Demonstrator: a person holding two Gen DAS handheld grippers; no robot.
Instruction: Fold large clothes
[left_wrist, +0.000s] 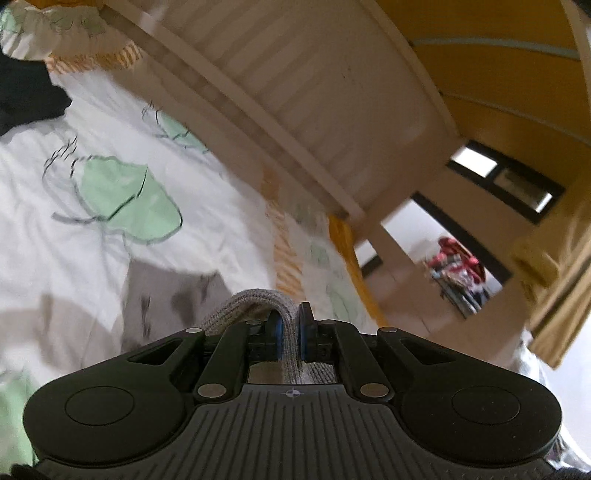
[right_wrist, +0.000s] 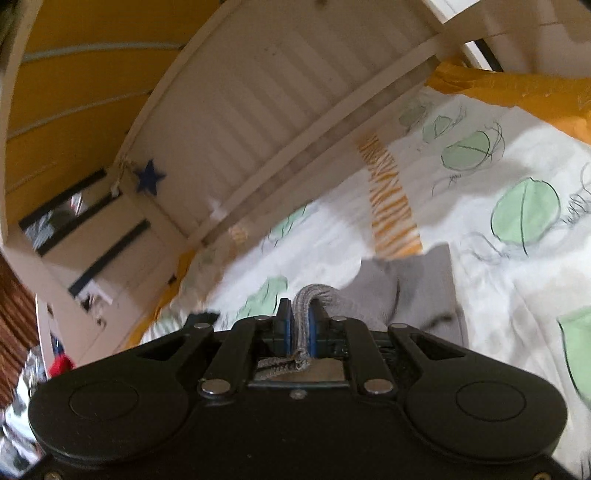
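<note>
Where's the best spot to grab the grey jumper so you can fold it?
Probably the ribbed edge, from above the bed. The left gripper and right gripper each already pinch that thick band of the grey jumper; it bunches neatly between the pads.

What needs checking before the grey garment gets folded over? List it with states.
1. Left gripper shut on the grey garment: ok.
2. Right gripper shut on the garment's ribbed edge: ok.
3. Fabric seated deep between the blue pads: ok.
4. Bedspread not caught in either grip: ok.
5. Garment hanging flat between the grippers: cannot tell.
6. Dark clothing clear of the fold area: cannot tell.
</note>
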